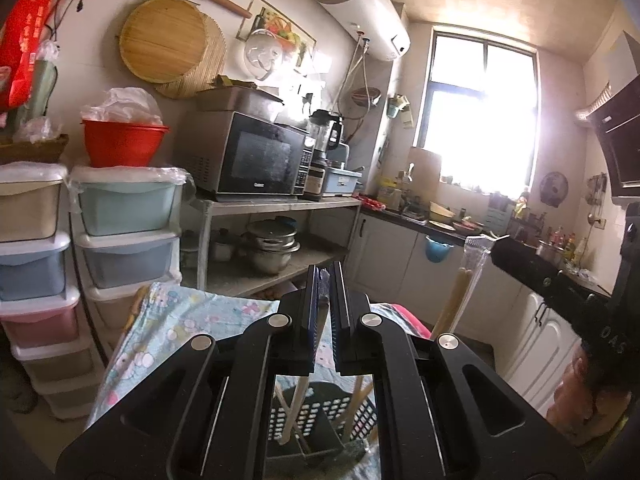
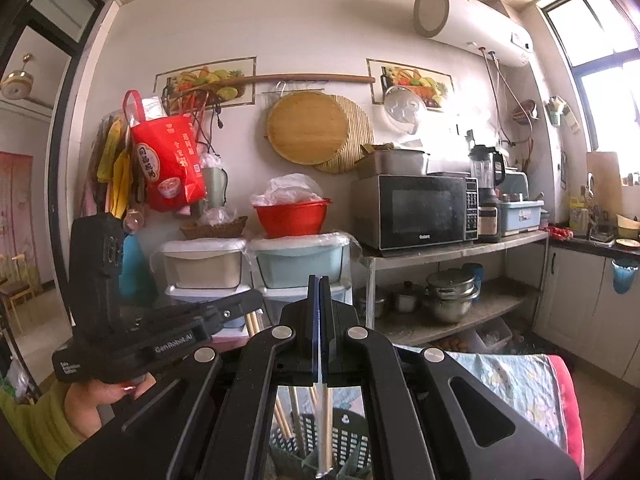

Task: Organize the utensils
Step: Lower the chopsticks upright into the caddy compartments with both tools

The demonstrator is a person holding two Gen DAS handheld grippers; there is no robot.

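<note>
Two grippers are both clenched on thin things, and this is where I see the danger. My left gripper (image 1: 325, 276) has its jaws closed on a bare chopstick (image 1: 298, 404), which hangs down toward the black basket (image 1: 320, 412). My right gripper (image 2: 320, 284) pinches a wrapped pair of chopsticks (image 2: 325, 420) near the top end, over the same basket. The plastic wrapper looks slippery, so I judge it may slide out of the jaws or swing. The hanging ends could also catch the basket's rim or the sticks standing inside, and tip it on the printed cloth (image 1: 180, 320). Farther off, the pots (image 1: 272, 248) on the shelf are well apart and give me no concern.
</note>
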